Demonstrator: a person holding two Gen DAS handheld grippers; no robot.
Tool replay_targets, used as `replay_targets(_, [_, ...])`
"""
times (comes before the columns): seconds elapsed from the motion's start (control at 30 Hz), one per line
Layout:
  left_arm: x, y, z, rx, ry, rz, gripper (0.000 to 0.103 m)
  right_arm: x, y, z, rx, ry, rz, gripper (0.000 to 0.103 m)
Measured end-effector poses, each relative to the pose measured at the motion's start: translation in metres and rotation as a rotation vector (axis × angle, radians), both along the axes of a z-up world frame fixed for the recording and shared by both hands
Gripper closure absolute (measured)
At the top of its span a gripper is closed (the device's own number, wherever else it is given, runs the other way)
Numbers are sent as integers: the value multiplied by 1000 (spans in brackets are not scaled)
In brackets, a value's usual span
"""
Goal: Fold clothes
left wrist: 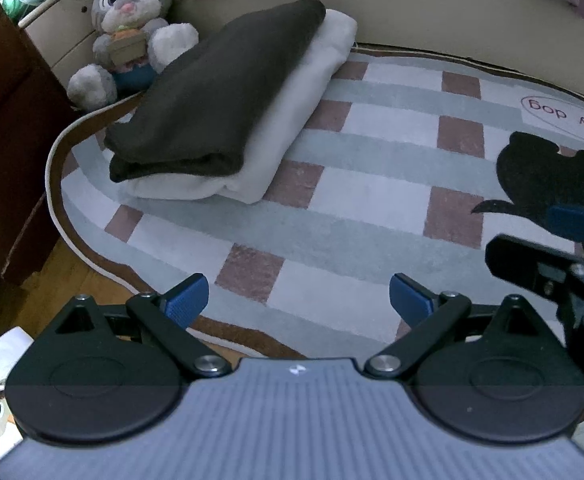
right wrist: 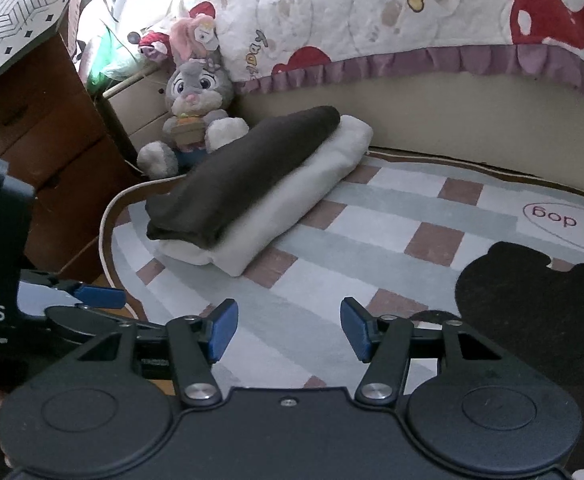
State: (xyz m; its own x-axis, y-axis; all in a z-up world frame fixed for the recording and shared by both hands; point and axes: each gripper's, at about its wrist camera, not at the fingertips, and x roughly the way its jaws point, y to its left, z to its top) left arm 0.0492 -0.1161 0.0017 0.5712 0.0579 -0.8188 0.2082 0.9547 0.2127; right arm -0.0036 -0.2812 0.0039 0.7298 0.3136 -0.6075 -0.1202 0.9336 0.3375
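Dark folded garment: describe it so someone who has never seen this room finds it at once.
Start at the checked rug on the floor beside the bed. At its far corner, in front of a grey plush rabbit, lies a two-piece stack of folded clothes. The dark folded garment is the top piece, brown-black, resting on a white folded garment that sticks out beneath it.

Two folded garments: one dark garment point(left wrist: 212, 92) stacked on one white garment point(left wrist: 304, 92). One stuffed rabbit point(left wrist: 132, 28). One checked rug point(left wrist: 372, 200). One patterned quilt point(right wrist: 372, 12) with a purple frill. Two grippers: the left gripper point(left wrist: 298, 300), the right gripper point(right wrist: 288, 330).
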Motion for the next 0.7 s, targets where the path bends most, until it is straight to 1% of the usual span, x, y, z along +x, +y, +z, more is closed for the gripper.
replay_targets(0.43, [-3, -2, 1, 45, -53, -2, 2, -1, -2, -4, 26, 25, -9, 40])
replay_targets(0.7, [-2, -2, 0, 45, -43, 9, 2, -1, -3, -5, 34, 26, -6, 39])
